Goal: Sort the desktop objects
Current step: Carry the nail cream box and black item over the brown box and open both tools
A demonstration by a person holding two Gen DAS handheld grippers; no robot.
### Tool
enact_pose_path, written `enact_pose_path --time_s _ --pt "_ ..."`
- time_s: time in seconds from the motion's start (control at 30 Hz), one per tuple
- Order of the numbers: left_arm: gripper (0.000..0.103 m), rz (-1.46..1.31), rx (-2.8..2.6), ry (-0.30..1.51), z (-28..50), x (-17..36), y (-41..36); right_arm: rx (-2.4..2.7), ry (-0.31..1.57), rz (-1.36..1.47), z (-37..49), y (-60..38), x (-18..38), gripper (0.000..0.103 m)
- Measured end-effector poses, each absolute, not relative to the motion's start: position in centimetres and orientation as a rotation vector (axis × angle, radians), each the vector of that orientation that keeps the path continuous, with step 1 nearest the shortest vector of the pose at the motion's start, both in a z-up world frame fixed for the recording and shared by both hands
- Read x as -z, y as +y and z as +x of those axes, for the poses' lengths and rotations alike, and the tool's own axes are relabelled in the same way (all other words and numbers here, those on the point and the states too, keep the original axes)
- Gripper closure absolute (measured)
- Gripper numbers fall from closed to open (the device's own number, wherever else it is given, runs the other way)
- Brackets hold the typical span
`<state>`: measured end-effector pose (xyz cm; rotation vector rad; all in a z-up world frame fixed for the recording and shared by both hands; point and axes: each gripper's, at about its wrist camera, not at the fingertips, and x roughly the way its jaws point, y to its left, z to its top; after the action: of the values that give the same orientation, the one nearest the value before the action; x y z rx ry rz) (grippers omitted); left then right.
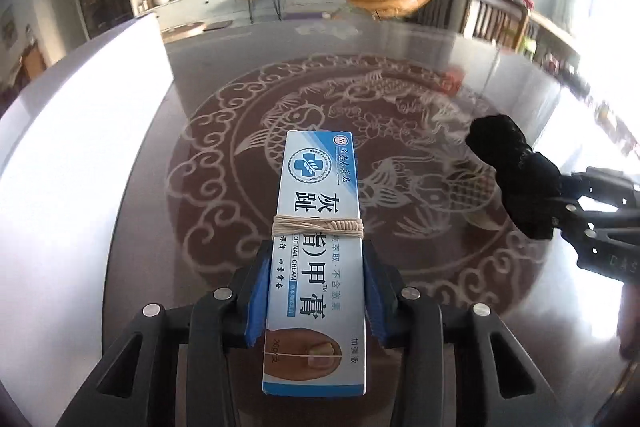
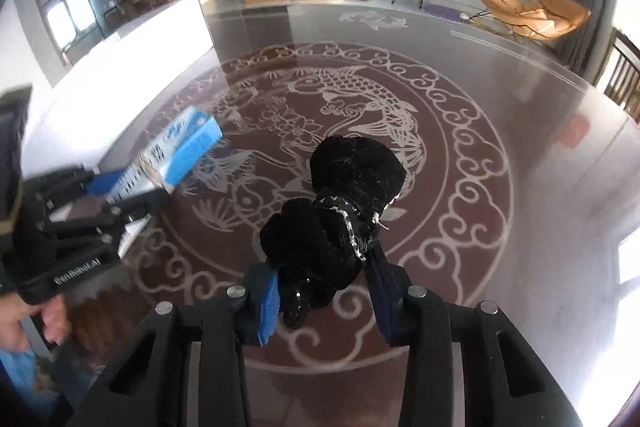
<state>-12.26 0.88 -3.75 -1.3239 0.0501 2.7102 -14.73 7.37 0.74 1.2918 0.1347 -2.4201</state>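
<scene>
A long blue and white cream box (image 1: 318, 227), bound with rubber bands, lies lengthwise between the blue pads of my left gripper (image 1: 316, 291), which is shut on it above the table. From the right wrist view the same box (image 2: 180, 151) shows at the left, held in the left gripper (image 2: 132, 187). My right gripper (image 2: 324, 295) is shut on a black fuzzy cloth bundle (image 2: 340, 211), lifted over the table's fish pattern. In the left wrist view that bundle (image 1: 516, 179) hangs at the right, in the right gripper (image 1: 560, 211).
The round glass table (image 2: 520, 115) has a dark centre with a pale fish and cloud design. A white box (image 1: 80, 155) stands at the table's left side. A hand (image 2: 24, 319) shows at lower left. Beyond are a TV cabinet and an orange chair.
</scene>
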Motion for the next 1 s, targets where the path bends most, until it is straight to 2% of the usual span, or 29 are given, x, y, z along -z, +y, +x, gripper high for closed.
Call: enact_pose_path --time_s 0.27,0.43,0.53,0.73,0.9,0.97,1.0 --pt "0.062 -1.171 -2.751 -0.236 -6.7 -2.7 -3.5 2.348 0.021 1.185 -10.0 4.9 -6.5 0.064" --pt "0.062 -1.033 -2.846 -0.351 -3.4 -9.4 -10.3 2.257 0.015 1.032 -8.9 -1.3 -12.3 0.064" --pt "0.062 -1.045 -2.908 -0.390 -2.3 -11.1 -15.3 2.169 0.011 0.962 -8.4 -6.4 -15.3 0.064" --pt "0.062 -1.289 -3.055 -0.415 -1.2 -9.3 -26.5 1.988 0.073 0.924 -7.2 -18.4 -16.7 0.064" --pt "0.061 -1.533 -3.035 -0.448 -1.5 -5.4 -30.9 1.864 0.159 1.054 -7.0 -25.9 -12.3 0.064" --pt "0.060 -1.626 -2.997 -0.456 -1.5 -4.0 -31.4 1.837 0.217 1.143 -7.1 -27.8 -10.0 0.055" --pt "0.056 -1.637 -2.988 -0.457 -1.5 -3.7 -31.2 1.825 0.228 1.191 -7.3 -28.4 -9.0 0.051"
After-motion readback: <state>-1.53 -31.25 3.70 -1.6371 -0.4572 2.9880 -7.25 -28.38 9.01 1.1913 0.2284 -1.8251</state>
